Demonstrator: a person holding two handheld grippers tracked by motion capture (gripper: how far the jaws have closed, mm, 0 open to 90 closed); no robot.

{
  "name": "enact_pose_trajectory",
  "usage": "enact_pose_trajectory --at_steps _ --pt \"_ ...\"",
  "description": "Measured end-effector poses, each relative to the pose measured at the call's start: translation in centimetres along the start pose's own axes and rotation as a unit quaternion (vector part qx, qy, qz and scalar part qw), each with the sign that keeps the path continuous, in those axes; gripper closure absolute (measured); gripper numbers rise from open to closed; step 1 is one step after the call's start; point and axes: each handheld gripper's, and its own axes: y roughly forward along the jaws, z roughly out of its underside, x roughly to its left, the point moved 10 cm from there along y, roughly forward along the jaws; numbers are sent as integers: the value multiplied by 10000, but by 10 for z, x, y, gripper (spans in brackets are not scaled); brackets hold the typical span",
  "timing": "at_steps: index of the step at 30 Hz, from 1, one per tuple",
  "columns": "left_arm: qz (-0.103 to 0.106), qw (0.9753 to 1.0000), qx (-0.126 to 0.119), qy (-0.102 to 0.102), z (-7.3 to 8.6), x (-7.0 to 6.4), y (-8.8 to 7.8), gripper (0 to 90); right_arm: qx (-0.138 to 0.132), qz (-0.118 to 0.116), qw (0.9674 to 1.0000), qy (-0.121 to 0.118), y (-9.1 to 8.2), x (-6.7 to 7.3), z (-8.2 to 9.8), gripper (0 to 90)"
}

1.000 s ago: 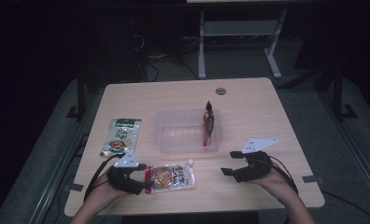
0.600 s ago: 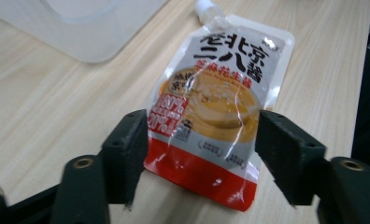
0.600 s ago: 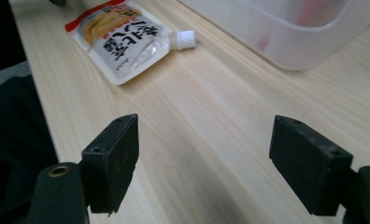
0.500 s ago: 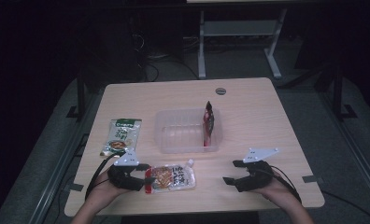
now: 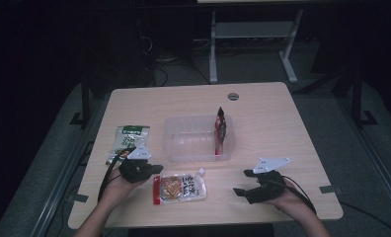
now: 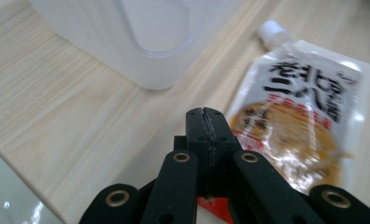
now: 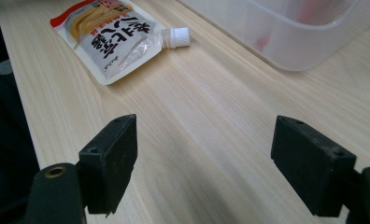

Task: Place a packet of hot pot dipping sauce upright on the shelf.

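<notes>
A spouted food pouch [image 5: 179, 187] with noodle print lies flat near the table's front edge, also seen as the pouch [image 6: 295, 121] and the pouch [image 7: 113, 32]. My left gripper [image 5: 156, 169] hovers at its left end. Its jaws have just been closing and now meet with nothing between them; in the left gripper view the left gripper [image 6: 205, 116] sits over the pouch's red corner. My right gripper [image 5: 239, 191] rests to the pouch's right, and the right gripper [image 7: 204, 168] stands open over bare wood.
A clear plastic container [image 5: 174, 148] stands mid-table with a dark red packet [image 5: 220, 128] upright against its right wall. A green snack bag [image 5: 127, 140] lies at the left, behind my left hand. A round cable hole [image 5: 233, 96] sits at the back.
My left gripper has shut and shifted away from the front edge, toward the green bag. The pouch stays put. The right gripper has drawn slightly nearer the front edge.
</notes>
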Motion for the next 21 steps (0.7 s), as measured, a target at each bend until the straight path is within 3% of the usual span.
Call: enact_pose_trajectory --at_steps 1,6,12,21 --pt "34 10000 44 -66 1 0 3 896 5 8 10000 -16 0 0 0 219" --pt "-34 9992 375 141 9 1 13 896 24 2 10000 -51 1 1 1 216" --pt "-98 9987 458 207 12 2 16 896 47 28 10000 -31 1 0 2 216" --pt "127 9986 504 118 13 -4 14 896 57 62 9999 -60 1 -1 2 216"
